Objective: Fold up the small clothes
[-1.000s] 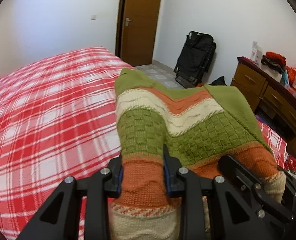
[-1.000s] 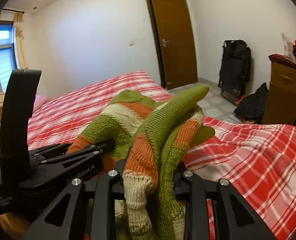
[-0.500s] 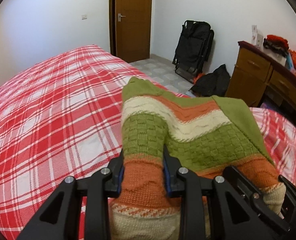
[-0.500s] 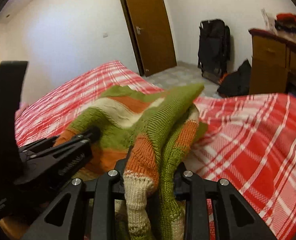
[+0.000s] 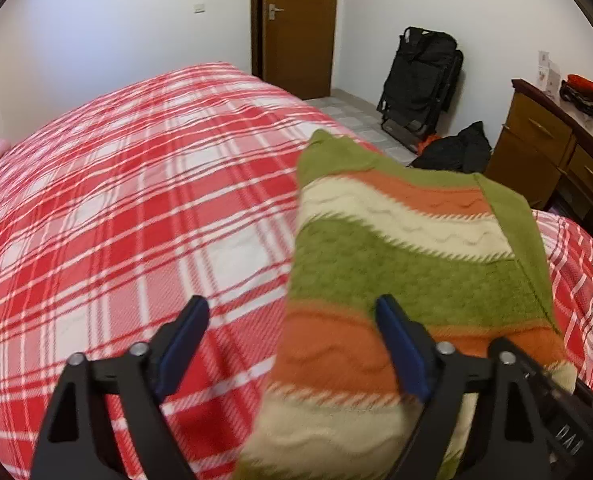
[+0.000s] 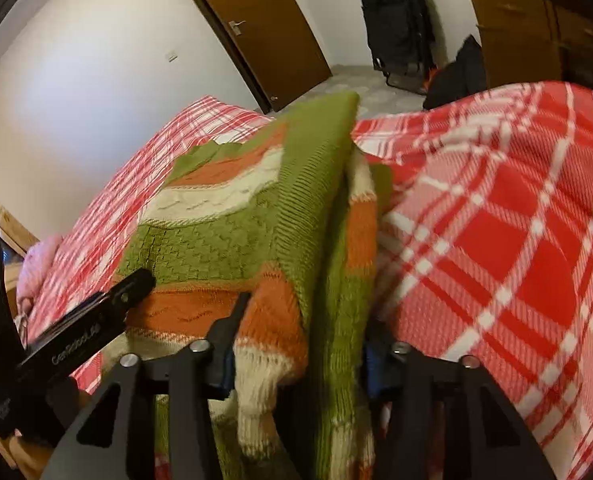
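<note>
The left gripper [image 5: 292, 344] is found released, its jaws spread wide; the knitted sweater [image 5: 396, 280] is draped over the right-hand finger only, not pinched. The right gripper [image 6: 300, 344] is seen parted as well, with a bunched fold of the sweater lying loose between its jaws. The garment rests on the plaid bedspread [image 5: 136, 200], its long axis running forward and away from both sets of jaws. Most of the cloth lies right of the left jaws' centreline and at or left of the right jaws. The right gripper is judged the better placed for a regrasp
</note>
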`<action>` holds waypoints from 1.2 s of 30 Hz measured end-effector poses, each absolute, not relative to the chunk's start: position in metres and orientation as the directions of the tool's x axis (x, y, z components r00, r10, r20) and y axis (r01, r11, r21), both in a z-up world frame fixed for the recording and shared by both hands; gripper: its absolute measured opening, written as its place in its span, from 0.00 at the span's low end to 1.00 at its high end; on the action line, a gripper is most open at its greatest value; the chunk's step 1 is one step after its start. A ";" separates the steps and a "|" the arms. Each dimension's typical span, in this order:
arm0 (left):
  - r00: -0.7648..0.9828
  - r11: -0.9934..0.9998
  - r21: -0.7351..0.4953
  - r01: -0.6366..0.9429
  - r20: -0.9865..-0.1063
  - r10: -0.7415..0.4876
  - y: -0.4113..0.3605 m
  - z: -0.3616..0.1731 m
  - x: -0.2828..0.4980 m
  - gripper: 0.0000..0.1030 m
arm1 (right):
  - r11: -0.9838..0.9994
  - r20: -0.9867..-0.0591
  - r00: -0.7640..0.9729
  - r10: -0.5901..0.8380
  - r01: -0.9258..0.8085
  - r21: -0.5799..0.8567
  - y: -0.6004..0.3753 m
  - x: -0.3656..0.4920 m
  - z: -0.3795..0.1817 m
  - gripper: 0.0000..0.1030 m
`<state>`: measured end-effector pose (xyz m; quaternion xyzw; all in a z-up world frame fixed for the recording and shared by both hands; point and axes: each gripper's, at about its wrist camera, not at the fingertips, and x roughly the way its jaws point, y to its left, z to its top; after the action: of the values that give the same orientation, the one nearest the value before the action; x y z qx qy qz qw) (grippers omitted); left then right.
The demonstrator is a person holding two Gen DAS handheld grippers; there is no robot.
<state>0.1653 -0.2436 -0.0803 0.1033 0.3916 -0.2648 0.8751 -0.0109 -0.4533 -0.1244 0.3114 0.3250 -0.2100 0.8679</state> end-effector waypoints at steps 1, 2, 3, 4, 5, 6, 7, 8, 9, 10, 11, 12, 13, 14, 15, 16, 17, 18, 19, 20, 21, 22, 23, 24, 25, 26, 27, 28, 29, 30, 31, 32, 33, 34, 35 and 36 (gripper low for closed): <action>0.553 0.841 -0.029 0.541 -0.741 -0.381 -0.241 -0.080 0.163 0.88 | 0.720 -0.694 0.701 -0.162 0.565 0.403 -0.452 -0.014 -0.124 0.49; 0.553 0.842 -0.029 0.539 -0.742 -0.379 -0.238 -0.080 0.162 0.90 | 0.723 -0.695 0.700 -0.164 0.565 0.397 -0.449 -0.018 -0.122 0.49; 0.556 0.844 -0.022 0.536 -0.743 -0.372 -0.235 -0.079 0.159 0.91 | 0.727 -0.695 0.699 -0.168 0.565 0.391 -0.447 -0.022 -0.121 0.50; 0.561 0.846 -0.011 0.532 -0.744 -0.363 -0.232 -0.078 0.156 0.91 | 0.733 -0.694 0.698 -0.174 0.563 0.382 -0.444 -0.027 -0.119 0.50; 0.565 0.847 -0.005 0.532 -0.743 -0.359 -0.229 -0.077 0.154 0.91 | 0.741 -0.694 0.696 -0.185 0.563 0.367 -0.441 -0.033 -0.116 0.50; 0.569 0.845 0.003 0.534 -0.741 -0.357 -0.226 -0.075 0.150 0.91 | 0.747 -0.696 0.692 -0.195 0.564 0.352 -0.437 -0.037 -0.114 0.50; 0.570 0.844 0.011 0.536 -0.742 -0.352 -0.224 -0.073 0.148 0.91 | 0.756 -0.699 0.683 -0.213 0.569 0.325 -0.433 -0.043 -0.110 0.50; 0.573 0.844 0.022 0.535 -0.744 -0.344 -0.222 -0.072 0.146 0.91 | 0.763 -0.701 0.676 -0.228 0.571 0.303 -0.430 -0.048 -0.108 0.50; 0.579 0.846 0.036 0.532 -0.744 -0.332 -0.219 -0.071 0.142 0.90 | 0.769 -0.701 0.673 -0.235 0.570 0.289 -0.426 -0.051 -0.106 0.50; 0.583 0.847 0.040 0.530 -0.742 -0.329 -0.218 -0.070 0.140 0.90 | 0.777 -0.701 0.670 -0.244 0.568 0.272 -0.421 -0.055 -0.104 0.50; 0.588 0.848 0.044 0.528 -0.740 -0.327 -0.215 -0.068 0.135 0.90 | 0.785 -0.703 0.664 -0.255 0.567 0.251 -0.416 -0.060 -0.102 0.50; 0.589 0.848 0.048 0.527 -0.741 -0.324 -0.212 -0.068 0.132 0.90 | 0.791 -0.705 0.658 -0.263 0.566 0.233 -0.410 -0.063 -0.101 0.50; 0.587 0.848 0.052 0.528 -0.744 -0.320 -0.210 -0.069 0.131 0.90 | 0.797 -0.709 0.651 -0.270 0.564 0.215 -0.406 -0.067 -0.101 0.50; 0.585 0.846 0.057 0.530 -0.747 -0.315 -0.208 -0.069 0.126 0.90 | 0.802 -0.717 0.641 -0.275 0.563 0.196 -0.402 -0.070 -0.102 0.50; 0.587 0.847 0.064 0.528 -0.748 -0.310 -0.205 -0.070 0.122 0.90 | 0.804 -0.724 0.631 -0.277 0.565 0.185 -0.397 -0.073 -0.102 0.51; 0.589 0.848 0.069 0.526 -0.749 -0.305 -0.203 -0.071 0.118 0.90 | 0.805 -0.730 0.624 -0.278 0.566 0.178 -0.395 -0.077 -0.104 0.52; 0.591 0.848 0.072 0.525 -0.748 -0.302 -0.199 -0.071 0.113 0.90 | 0.806 -0.734 0.622 -0.274 0.565 0.178 -0.392 -0.080 -0.104 0.54; 0.592 0.847 0.073 0.526 -0.747 -0.303 -0.196 -0.070 0.110 0.90 | 0.805 -0.735 0.622 -0.270 0.565 0.182 -0.391 -0.084 -0.104 0.56; 0.593 0.846 0.074 0.528 -0.745 -0.305 -0.193 -0.069 0.105 0.90 | 0.803 -0.736 0.622 -0.269 0.567 0.186 -0.388 -0.088 -0.104 0.57; 0.598 0.845 0.078 0.529 -0.741 -0.306 -0.190 -0.068 0.100 0.90 | 0.801 -0.737 0.620 -0.269 0.569 0.187 -0.386 -0.093 -0.105 0.58; 0.601 0.845 0.080 0.528 -0.738 -0.306 -0.188 -0.067 0.096 0.90 | 0.799 -0.739 0.617 -0.272 0.572 0.185 -0.383 -0.095 -0.106 0.58; 0.607 0.845 0.084 0.528 -0.733 -0.307 -0.183 -0.066 0.090 0.90 | 0.798 -0.742 0.613 -0.273 0.575 0.182 -0.381 -0.098 -0.107 0.58; 0.610 0.844 0.088 0.529 -0.731 -0.306 -0.181 -0.065 0.086 0.90 | 0.798 -0.745 0.608 -0.273 0.576 0.178 -0.379 -0.102 -0.108 0.58; 0.614 0.842 0.100 0.530 -0.730 -0.300 -0.178 -0.065 0.080 0.90 | 0.798 -0.746 0.607 -0.276 0.577 0.174 -0.375 -0.104 -0.107 0.58; 0.616 0.841 0.111 0.530 -0.731 -0.292 -0.178 -0.065 0.077 0.90 | 0.798 -0.745 0.606 -0.281 0.579 0.170 -0.373 -0.106 -0.107 0.59; 0.619 0.839 0.125 0.529 -0.734 -0.280 -0.177 -0.066 0.072 0.90 | 0.795 -0.746 0.602 -0.284 0.583 0.168 -0.372 -0.108 -0.106 0.59; 0.619 0.838 0.132 0.529 -0.736 -0.275 -0.176 -0.067 0.070 0.90 | 0.792 -0.749 0.598 -0.286 0.588 0.167 -0.371 -0.109 -0.105 0.60; 0.617 0.835 0.140 0.532 -0.740 -0.268 -0.175 -0.069 0.066 0.90 | 0.786 -0.754 0.590 -0.289 0.596 0.165 -0.370 -0.110 -0.104 0.61; 0.613 0.831 0.150 0.535 -0.746 -0.260 -0.173 -0.071 0.061 0.90 | 0.781 -0.754 0.592 -0.287 0.600 0.174 -0.369 -0.112 -0.103 0.61; 0.609 0.827 0.158 0.540 -0.751 -0.254 -0.172 -0.072 0.058 0.90 | 0.781 -0.749 0.602 -0.278 0.596 0.189 -0.367 -0.114 -0.100 0.61; 0.608 0.823 0.164 0.544 -0.753 -0.252 -0.170 -0.073 0.053 0.90 | 0.780 -0.745 0.607 -0.277 0.594 0.194 -0.365 -0.115 -0.099 0.61; 0.609 0.821 0.168 0.545 -0.752 -0.251 -0.168 -0.073 0.050 0.90 | 0.779 -0.740 0.612 -0.280 0.596 0.197 -0.362 -0.117 -0.096 0.61; 0.615 0.818 0.176 0.547 -0.748 -0.251 -0.165 -0.072 0.046 0.90 | 0.778 -0.735 0.616 -0.282 0.596 0.201 -0.360 -0.119 -0.093 0.61; 0.627 0.815 0.188 0.548 -0.738 -0.251 -0.162 -0.068 0.041 0.90 | 0.777 -0.730 0.623 -0.282 0.594 0.207 -0.358 -0.121 -0.090 0.61; 0.639 0.817 0.198 0.542 -0.728 -0.248 -0.159 -0.065 0.036 0.90 | 0.778 -0.724 0.630 -0.281 0.591 0.213 -0.355 -0.123 -0.087 0.61; 0.647 0.818 0.203 0.539 -0.721 -0.248 -0.158 -0.062 0.034 0.90 | 0.779 -0.718 0.636 -0.282 0.589 0.215 -0.352 -0.125 -0.084 0.61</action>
<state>0.0345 -0.1578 -0.0618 0.2041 0.3563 -0.2223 0.8843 -0.1249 -0.3522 -0.0836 0.2208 0.3468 -0.2483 0.8771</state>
